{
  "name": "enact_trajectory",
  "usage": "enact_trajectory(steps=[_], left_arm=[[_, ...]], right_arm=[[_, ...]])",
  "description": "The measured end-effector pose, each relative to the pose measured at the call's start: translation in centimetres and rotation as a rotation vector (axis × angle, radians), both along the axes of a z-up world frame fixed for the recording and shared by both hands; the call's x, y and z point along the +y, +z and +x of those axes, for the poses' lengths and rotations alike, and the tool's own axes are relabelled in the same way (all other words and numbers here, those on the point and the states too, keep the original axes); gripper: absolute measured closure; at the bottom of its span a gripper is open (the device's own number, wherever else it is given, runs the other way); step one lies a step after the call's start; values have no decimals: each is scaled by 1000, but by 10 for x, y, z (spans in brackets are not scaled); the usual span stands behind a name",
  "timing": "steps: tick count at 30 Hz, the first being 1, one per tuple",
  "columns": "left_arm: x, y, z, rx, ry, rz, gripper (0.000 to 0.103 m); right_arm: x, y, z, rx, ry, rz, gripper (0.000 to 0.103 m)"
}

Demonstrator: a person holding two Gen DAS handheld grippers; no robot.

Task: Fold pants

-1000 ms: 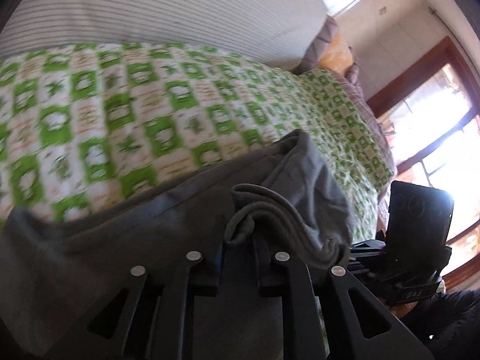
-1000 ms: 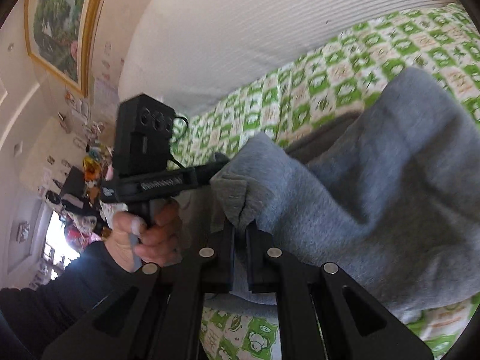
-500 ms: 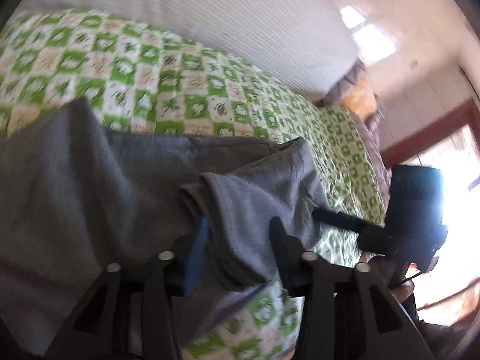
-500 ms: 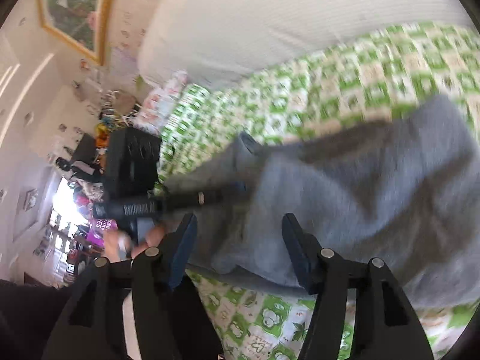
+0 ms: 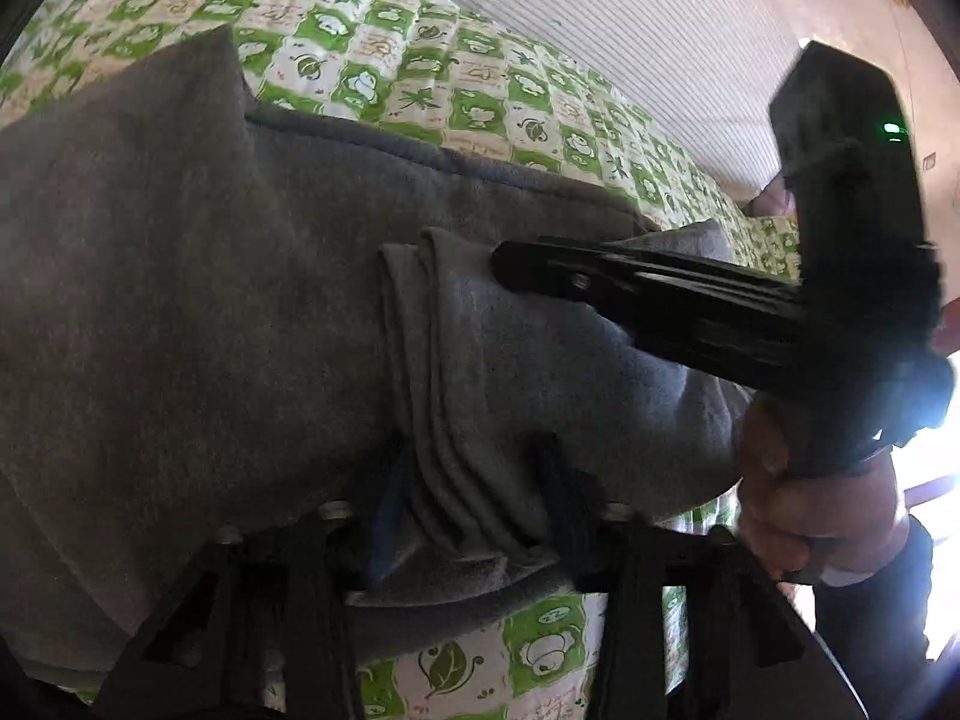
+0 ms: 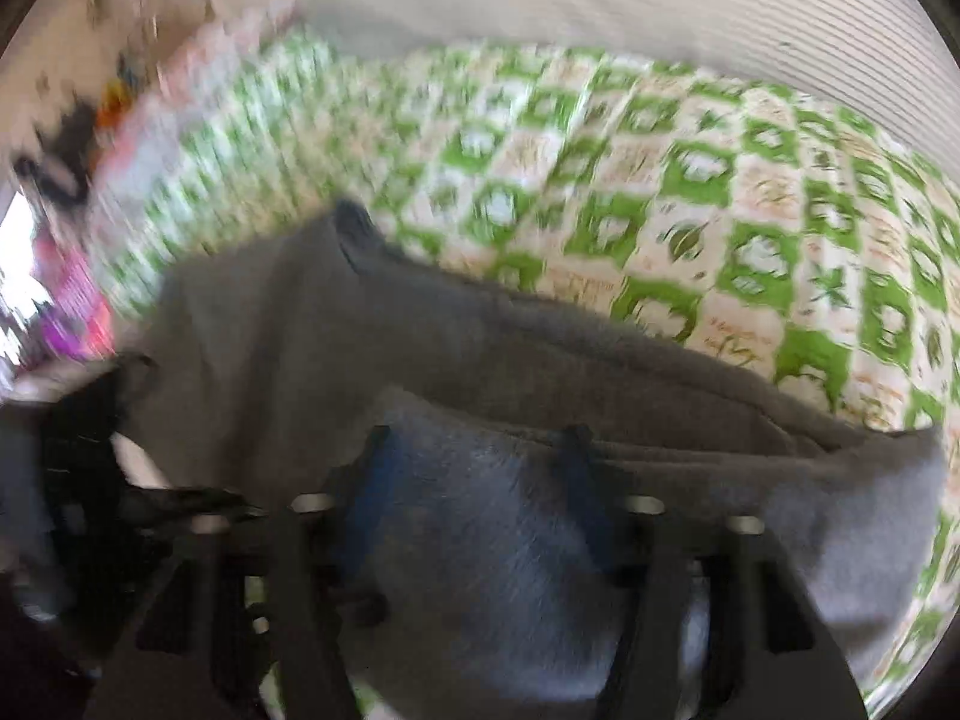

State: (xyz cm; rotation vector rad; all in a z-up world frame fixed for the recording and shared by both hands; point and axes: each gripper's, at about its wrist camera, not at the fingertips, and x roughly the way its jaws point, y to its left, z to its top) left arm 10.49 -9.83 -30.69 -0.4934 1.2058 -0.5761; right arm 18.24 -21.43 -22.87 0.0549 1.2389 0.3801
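The grey pants lie folded over on the green-and-white checked bedcover. My left gripper is open, its fingers standing either side of a stack of folded cuff edges at the near side. My right gripper reaches across the pants from the right in the left wrist view. In the blurred right wrist view the pants lie under my right gripper, which is open with grey cloth between its fingers.
A white striped headboard or wall runs behind the bed. The bed's near edge shows below the pants. A cluttered room corner with bright items lies left in the right wrist view. A bright window is at right.
Both grippers, shut on the pants' cuffs a second ago, have opened and let go. The pants now lie flat on the bed, and my right gripper has swung across them.
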Motion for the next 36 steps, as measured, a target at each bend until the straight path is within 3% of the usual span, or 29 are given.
enact_trajectory(steps=[2, 5, 7, 10, 13, 16, 17, 19, 20, 21, 24, 28, 32, 36], left_arm=[[10, 7, 2, -13, 7, -57, 83], [12, 7, 1, -15, -9, -31, 83], [11, -2, -5, 2, -19, -14, 83], [23, 9, -17, -27, 3, -42, 80], [50, 25, -30, -75, 71, -45, 69], [81, 32, -42, -86, 152, -68, 62], [90, 34, -47, -86, 180, -75, 60], [118, 35, -60, -78, 255, -102, 58], [128, 34, -65, -71, 282, -117, 58], [143, 33, -72, -60, 320, -142, 58], [179, 25, -90, -26, 437, -186, 58], [231, 10, -119, -6, 654, -197, 58], [271, -15, -142, 65, 842, -219, 58], [292, -30, -146, 103, 899, -225, 55]], right_arm=[[4, -6, 4, -7, -7, -10, 98], [-2, 4, 14, -57, -70, 82, 100], [0, -5, 17, -16, -76, 106, 100], [7, -22, 13, 24, -77, 103, 98], [9, 0, 8, -10, -77, 178, 96], [31, 31, 8, -70, -9, 190, 94], [45, 42, 11, -74, 36, 201, 91], [65, 54, 13, -85, 91, 204, 75], [79, 60, 16, -91, 126, 202, 53], [96, 66, 18, -98, 165, 189, 37], [141, 73, 22, -127, 262, 156, 35], [198, 68, 32, -99, 357, 130, 35], [245, 63, 42, -84, 422, 124, 35], [288, 55, 53, -62, 491, 98, 35]])
